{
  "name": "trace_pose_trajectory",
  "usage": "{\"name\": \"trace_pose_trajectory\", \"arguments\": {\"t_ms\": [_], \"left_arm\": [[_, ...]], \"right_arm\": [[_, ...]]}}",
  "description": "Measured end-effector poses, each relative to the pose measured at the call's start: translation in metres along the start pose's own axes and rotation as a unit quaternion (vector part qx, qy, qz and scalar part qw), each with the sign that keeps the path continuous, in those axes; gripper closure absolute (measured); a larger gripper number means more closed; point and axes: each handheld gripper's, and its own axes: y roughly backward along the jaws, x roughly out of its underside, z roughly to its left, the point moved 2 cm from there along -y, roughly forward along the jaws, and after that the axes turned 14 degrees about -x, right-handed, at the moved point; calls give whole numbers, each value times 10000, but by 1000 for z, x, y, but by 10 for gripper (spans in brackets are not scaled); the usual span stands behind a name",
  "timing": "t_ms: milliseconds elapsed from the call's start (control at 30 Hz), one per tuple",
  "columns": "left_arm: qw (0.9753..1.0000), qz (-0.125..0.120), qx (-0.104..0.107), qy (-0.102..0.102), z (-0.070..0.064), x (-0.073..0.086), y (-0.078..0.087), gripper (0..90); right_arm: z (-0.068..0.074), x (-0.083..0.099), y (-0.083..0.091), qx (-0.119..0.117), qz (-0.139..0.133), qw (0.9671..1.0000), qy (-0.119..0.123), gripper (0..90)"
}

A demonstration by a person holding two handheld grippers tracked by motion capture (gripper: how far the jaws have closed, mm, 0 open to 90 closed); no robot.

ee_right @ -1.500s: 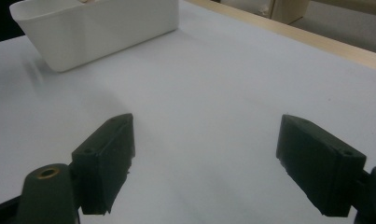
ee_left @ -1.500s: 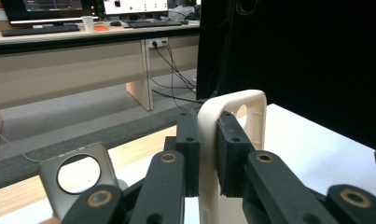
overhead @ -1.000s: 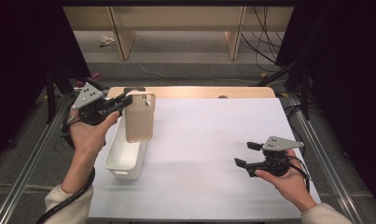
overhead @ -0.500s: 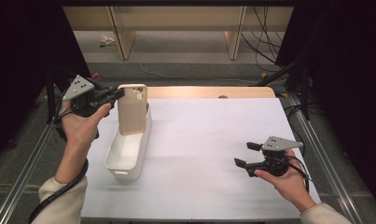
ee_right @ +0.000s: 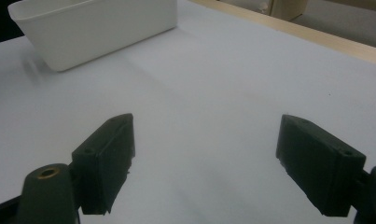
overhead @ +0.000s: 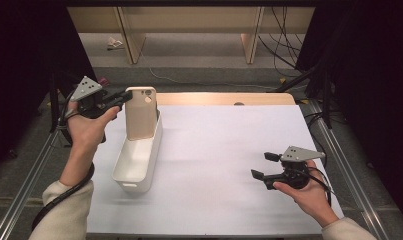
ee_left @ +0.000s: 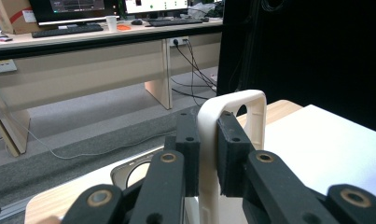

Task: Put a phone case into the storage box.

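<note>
A beige phone case (overhead: 141, 114) stands upright with its camera cutout at the top. Its lower end reaches into the far end of a white rectangular bin (overhead: 134, 172) at the table's left. My left gripper (overhead: 123, 97) is shut on the case's upper left edge. In the left gripper view both jaws clamp the case (ee_left: 251, 98) by its thin edge, at the left gripper (ee_left: 207, 135). Low on the right of the table, my right gripper (overhead: 263, 165) is open and holds nothing. In the right gripper view its jaws (ee_right: 204, 158) stand wide apart over the white sheet, with the bin (ee_right: 97, 28) far off.
A white sheet (overhead: 229, 150) covers the table, and a wooden strip (overhead: 214, 98) shows along its far edge. Metal rails (overhead: 339, 160) run down both sides. Desk legs and cables lie on the floor beyond.
My left gripper has carried the case a little left and away, turning it from tilted over the bin to upright at the bin's far end. The right gripper has stayed put.
</note>
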Motion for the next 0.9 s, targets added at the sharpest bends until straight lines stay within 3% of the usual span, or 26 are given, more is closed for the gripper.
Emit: {"name": "trace_pose_trajectory", "arguments": {"t_ms": [367, 667, 900], "left_arm": [[9999, 59, -5, -84, 7, 4, -10, 807], [10000, 45, -23, 51, 8, 10, -23, 807], [9997, -8, -166, 164, 9, 14, -31, 807]], "right_arm": [[0, 0, 0, -4, -2, 10000, 4, 203], [1, 0, 0, -12, -6, 10000, 22, 203], [0, 0, 0, -19, -5, 10000, 23, 203]]}}
